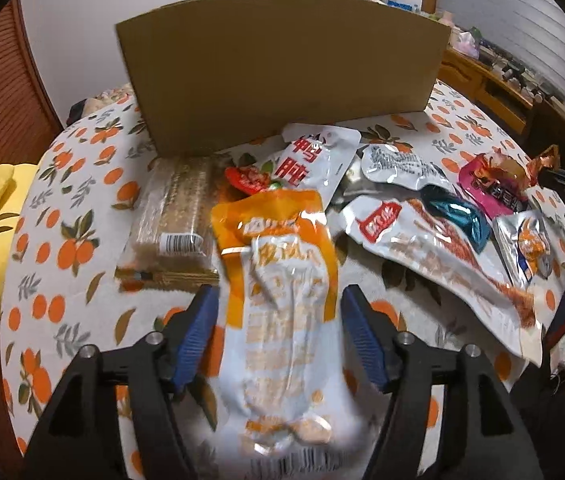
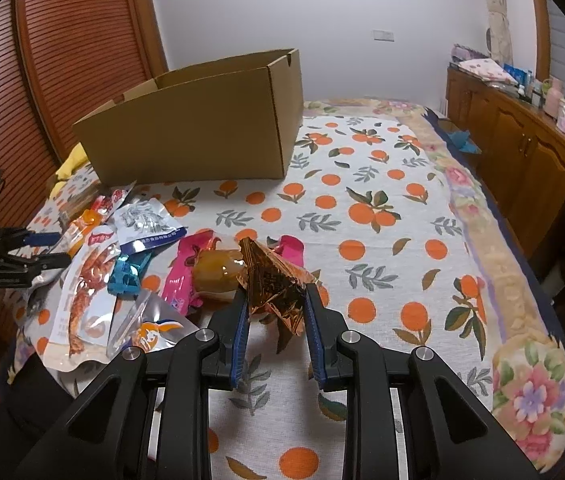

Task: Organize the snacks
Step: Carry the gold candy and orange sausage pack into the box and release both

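An orange-and-white snack pouch (image 1: pixel 282 300) lies blurred between the blue pads of my left gripper (image 1: pixel 278 300). The jaws stand apart with a thin gap at each side, so the gripper is open. My right gripper (image 2: pixel 276 304) is shut on the crinkled copper-foil end of a brown wrapped snack (image 2: pixel 270 276), whose amber body (image 2: pixel 218 272) rests on the pink packet (image 2: pixel 182 272). In the left wrist view that foil snack (image 1: pixel 522 168) shows at the far right. An open cardboard box (image 2: pixel 202 132) stands at the back of the cloth.
Several packets lie in a heap: a clear wafer pack (image 1: pixel 174 220), a white packet with red print (image 1: pixel 314 156), a long white packet (image 1: pixel 442 264), a teal wrapper (image 2: pixel 128 272), a silver pouch (image 2: pixel 150 328). Orange-print cloth (image 2: pixel 362 208) spreads right; a wooden cabinet (image 2: pixel 522 152) stands beyond.
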The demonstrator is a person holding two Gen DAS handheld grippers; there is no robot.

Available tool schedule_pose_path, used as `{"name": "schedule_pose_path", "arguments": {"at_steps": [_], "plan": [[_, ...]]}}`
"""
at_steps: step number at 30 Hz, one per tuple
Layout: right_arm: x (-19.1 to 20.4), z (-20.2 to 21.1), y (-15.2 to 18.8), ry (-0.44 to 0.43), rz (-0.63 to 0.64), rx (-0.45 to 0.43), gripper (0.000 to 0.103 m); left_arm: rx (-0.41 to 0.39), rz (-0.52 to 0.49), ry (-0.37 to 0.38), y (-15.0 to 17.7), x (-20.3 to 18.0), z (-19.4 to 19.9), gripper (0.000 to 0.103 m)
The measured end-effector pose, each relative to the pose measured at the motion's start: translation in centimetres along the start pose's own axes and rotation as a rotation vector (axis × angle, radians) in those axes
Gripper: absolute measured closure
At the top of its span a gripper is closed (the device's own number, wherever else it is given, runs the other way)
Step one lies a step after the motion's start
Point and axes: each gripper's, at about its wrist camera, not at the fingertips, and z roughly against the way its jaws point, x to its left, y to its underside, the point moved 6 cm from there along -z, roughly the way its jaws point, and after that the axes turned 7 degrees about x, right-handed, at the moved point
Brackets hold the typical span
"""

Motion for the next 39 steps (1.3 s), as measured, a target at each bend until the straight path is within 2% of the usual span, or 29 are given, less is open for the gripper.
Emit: {"name": "schedule_pose_path", "arguments": {"at_steps": [4,7,13,21,30,39], "plan": [[0.1,0.0,0.0,-0.002,0.001,0.001,0.079,0.019,-0.028,0.014,-0.6,-0.5,-0.1,0.057],[0.2,0.0,0.1,-0.004,0.006,0.001,0.079,0.016,-0.046,0.013,-0.4,-0.7,0.2,0.061],[0.4,0.1,0.0,-0.008,0.009,-0.007,0.079,-0.024,-0.014,0.028,0.4,-0.3,1.1,0.062],[1.0,1.0,-1.1,-0.005,0.031,-0.029,0.079,-0.121,0.018,0.053,0.2,0.0,4.3,0.061],[0.9,2.2,-2.7,-0.002,0.037,-0.066,0.079,-0.204,0.018,0.072,-2.0,-0.5,7.2,0.060],[2.6,2.6,-5.9,-0.011,0.092,-0.105,0.079,-0.270,0.010,0.072,-5.9,-0.6,9.4,0.060]]}}
